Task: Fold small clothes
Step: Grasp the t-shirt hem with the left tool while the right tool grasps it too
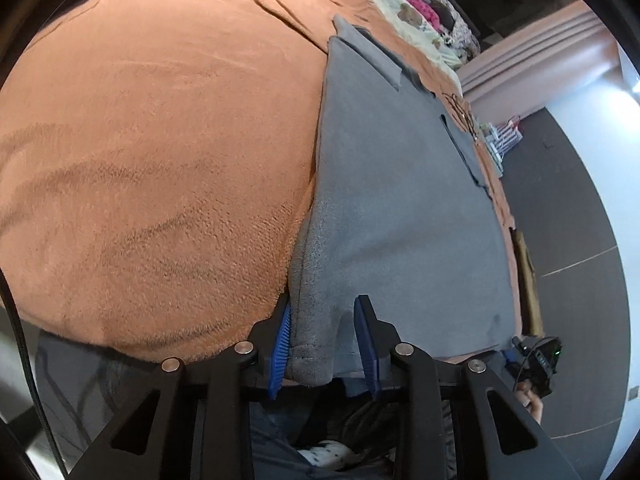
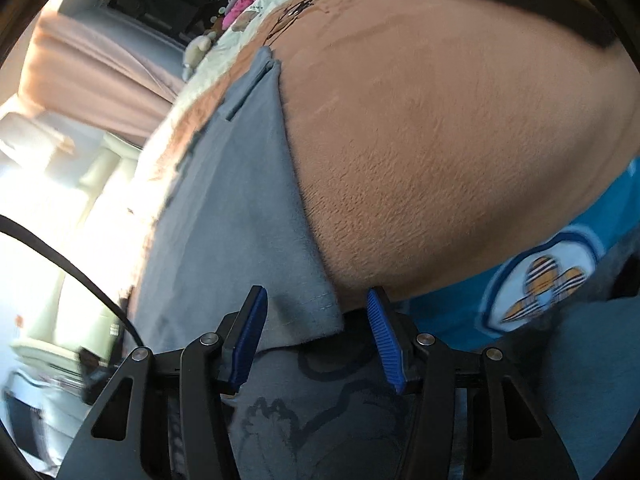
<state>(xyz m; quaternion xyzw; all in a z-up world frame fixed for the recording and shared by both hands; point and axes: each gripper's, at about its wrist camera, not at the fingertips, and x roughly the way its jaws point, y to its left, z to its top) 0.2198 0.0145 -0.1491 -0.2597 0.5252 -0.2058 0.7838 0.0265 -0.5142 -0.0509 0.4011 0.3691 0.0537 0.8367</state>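
Observation:
A grey garment (image 1: pixel 400 200) lies spread flat on a brown fleece blanket (image 1: pixel 160 160). My left gripper (image 1: pixel 324 304) is at its near hem corner, and a bunched fold of the grey cloth rises between the blue pads. The left pad (image 1: pixel 282 336) touches that fold, while a narrow gap shows at the other pad. In the right wrist view the same garment (image 2: pixel 224 220) runs away from me. My right gripper (image 2: pixel 317 294) straddles its other near corner, with both pads standing clear of the cloth.
The blanket (image 2: pixel 440 140) covers a bed whose edge runs beside a dark floor (image 1: pixel 580 200). A pile of clothes (image 1: pixel 424 8) and soft toys lie at the bed's far end. A person's blue printed shirt (image 2: pixel 540 288) is close on the right.

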